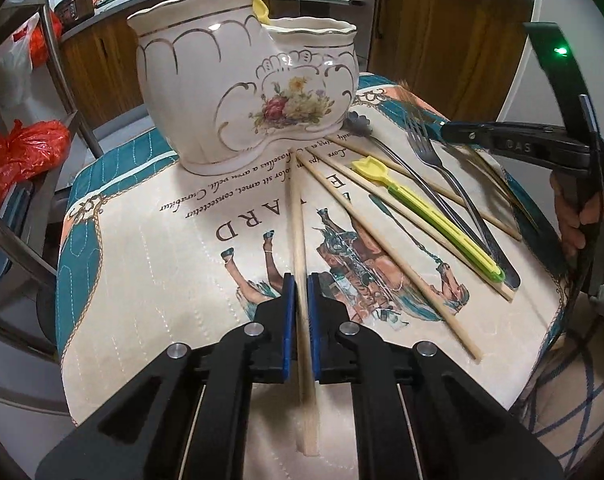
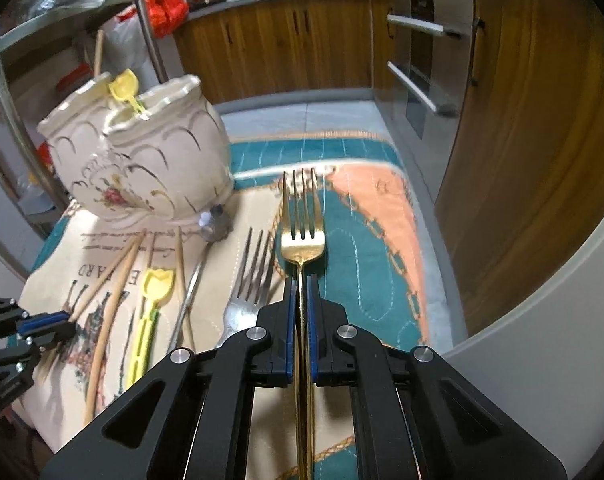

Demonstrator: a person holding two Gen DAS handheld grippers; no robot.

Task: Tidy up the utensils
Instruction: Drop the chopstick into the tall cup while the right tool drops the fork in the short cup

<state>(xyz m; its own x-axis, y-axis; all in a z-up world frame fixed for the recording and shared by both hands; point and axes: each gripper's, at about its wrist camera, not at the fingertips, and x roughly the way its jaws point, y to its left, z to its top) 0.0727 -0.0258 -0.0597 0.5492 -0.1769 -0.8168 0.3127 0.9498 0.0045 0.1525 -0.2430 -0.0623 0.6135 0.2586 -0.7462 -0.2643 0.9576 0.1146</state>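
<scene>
In the left wrist view, the left gripper [image 1: 297, 300] is seen closed on a pale wooden chopstick [image 1: 298, 248], which is pinched between the blue pads [image 1: 289, 312] and runs forward from them, its far tip close to the base of the white two-mouthed ceramic holder with gold trim and a flower print [image 1: 237, 80]. The holder stands on the printed teal-and-cream cloth mat [image 1: 149, 240]. To the right of the holder, more wooden chopsticks [image 1: 382, 248], a yellow-green plastic tulip-headed stick [image 1: 430, 220] and a silver steel fork [image 1: 434, 160] are laid fanned on the mat. A second yellow tulip stick [image 1: 260, 10] shows behind the holder's rim. The right gripper [image 1: 454, 130] is seen at the right, over the silver fork.

In the right wrist view, the right gripper [image 2: 301, 292] is closed on the handle of a gold metal fork [image 2: 302, 216], whose tines point forward, to the right of the holder [image 2: 141, 160]. The silver fork [image 2: 249, 276] lies just left of the gold one, on the mat [image 2: 366, 240]. The left gripper [image 2: 57, 322] is seen at the left edge, a chopstick [image 2: 113, 268] slanting from it toward the holder's base.
</scene>
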